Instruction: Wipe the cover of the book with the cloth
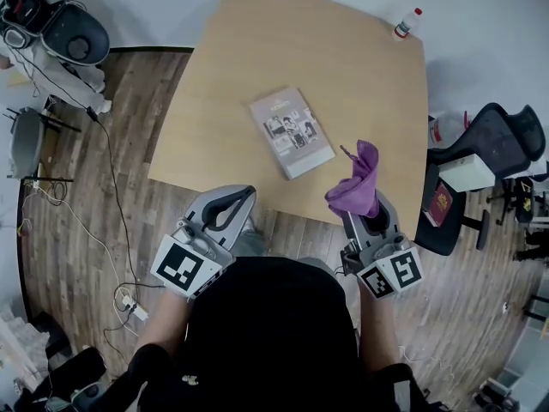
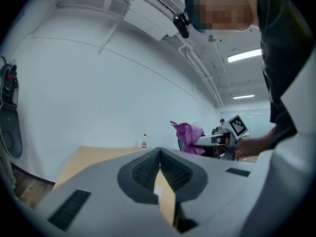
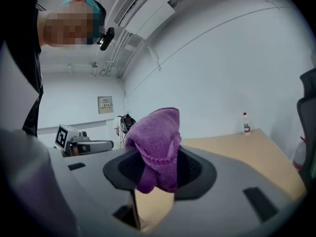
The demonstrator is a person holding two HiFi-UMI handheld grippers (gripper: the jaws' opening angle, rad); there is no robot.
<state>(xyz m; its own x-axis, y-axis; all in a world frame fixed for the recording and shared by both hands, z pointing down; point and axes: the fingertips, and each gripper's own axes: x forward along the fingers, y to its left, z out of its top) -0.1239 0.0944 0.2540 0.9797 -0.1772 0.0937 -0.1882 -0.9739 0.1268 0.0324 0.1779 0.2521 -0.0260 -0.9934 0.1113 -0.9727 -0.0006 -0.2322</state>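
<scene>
2 fingers (image 3: pixel 196 171) of the right gripper (image 1: pixel 364 208) pinch the cloth (image 1: pixel 358 178), and the left gripper (image 1: pixel 243 197) fingers press together.

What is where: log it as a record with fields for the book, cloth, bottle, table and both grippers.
table: wooden top
book: lies flat on the table, cover up, closed
cloth: purple, bunched, clamped in the right gripper, off the book
bottle: upright at the table's far right corner
right gripper: shut on the cloth, near the table's near edge
left gripper: jaws together, nothing between them, off the table's near edge
wiping: not yet begun
</scene>
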